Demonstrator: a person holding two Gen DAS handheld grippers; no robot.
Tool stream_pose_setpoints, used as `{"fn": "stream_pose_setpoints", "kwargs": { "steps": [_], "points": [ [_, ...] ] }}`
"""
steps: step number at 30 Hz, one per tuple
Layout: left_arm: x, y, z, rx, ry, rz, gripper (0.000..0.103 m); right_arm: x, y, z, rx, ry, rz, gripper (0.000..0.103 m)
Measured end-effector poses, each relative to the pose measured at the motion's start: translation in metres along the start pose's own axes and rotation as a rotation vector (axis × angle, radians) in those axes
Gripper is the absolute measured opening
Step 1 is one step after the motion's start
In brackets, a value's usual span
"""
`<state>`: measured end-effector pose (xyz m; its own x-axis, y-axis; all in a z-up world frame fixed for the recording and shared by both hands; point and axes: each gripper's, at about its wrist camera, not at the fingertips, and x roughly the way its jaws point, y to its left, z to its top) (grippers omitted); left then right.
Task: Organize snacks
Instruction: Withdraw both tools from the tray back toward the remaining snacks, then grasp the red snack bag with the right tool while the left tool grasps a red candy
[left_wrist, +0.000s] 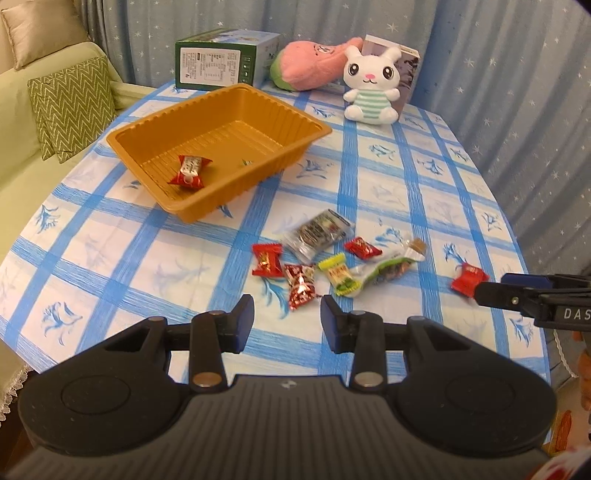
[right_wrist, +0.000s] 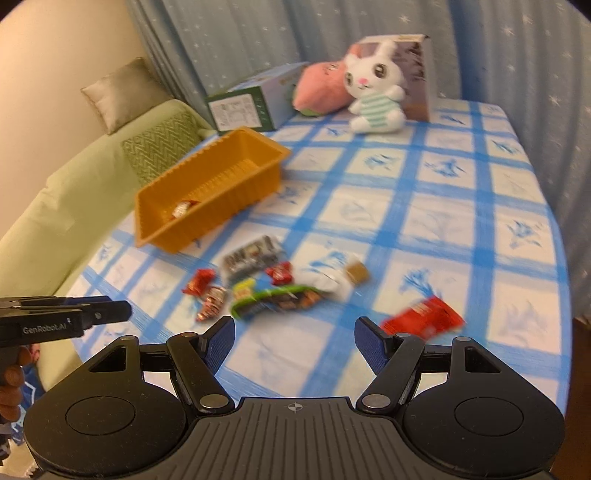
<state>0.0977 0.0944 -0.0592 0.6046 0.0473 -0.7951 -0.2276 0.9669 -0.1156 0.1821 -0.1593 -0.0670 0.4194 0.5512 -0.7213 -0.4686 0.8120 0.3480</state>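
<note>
snacks: loose pile on the blue-checked desk toward its near edge, in front of the orange tray. pile has a clear dark-print packet, flat red candy, small red candy, red-silver foil candy, yellow-green pack and a long green-white pack, several touching. one more red candy lies apart, nearer the desk's right edge, just beside the right gripper tip. one red-white candy already in the tray's near corner. tray sits toward the left edge. left gripper hovers over the near edge just short of the foil candy, jaws partly apart, released, nothing between. right gripper jaws spread wide, empty. far edge: green box, pink plush, white bunny plush, brown box.
</note>
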Motion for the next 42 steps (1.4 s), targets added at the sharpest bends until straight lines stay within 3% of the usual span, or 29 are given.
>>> {"fn": "stream_pose_setpoints", "kwargs": {
  "steps": [13, 22, 32, 42],
  "points": [
    [0.009, -0.006, -0.01, 0.007, 0.025, 0.011, 0.036, -0.008, -0.054, -0.025, 0.11, 0.026, -0.122, 0.071],
    [0.017, -0.001, -0.007, -0.001, 0.038, 0.03, 0.036, 0.006, -0.077, -0.024, 0.193, 0.022, -0.147, 0.071],
    [0.027, 0.014, -0.003, -0.017, 0.055, 0.052, 0.036, 0.037, -0.083, -0.01, 0.204, 0.018, -0.169, 0.07],
    [0.036, 0.021, 0.001, -0.006, 0.061, 0.043, 0.036, 0.066, -0.081, 0.001, 0.196, 0.034, -0.225, 0.06]
  ]
}}
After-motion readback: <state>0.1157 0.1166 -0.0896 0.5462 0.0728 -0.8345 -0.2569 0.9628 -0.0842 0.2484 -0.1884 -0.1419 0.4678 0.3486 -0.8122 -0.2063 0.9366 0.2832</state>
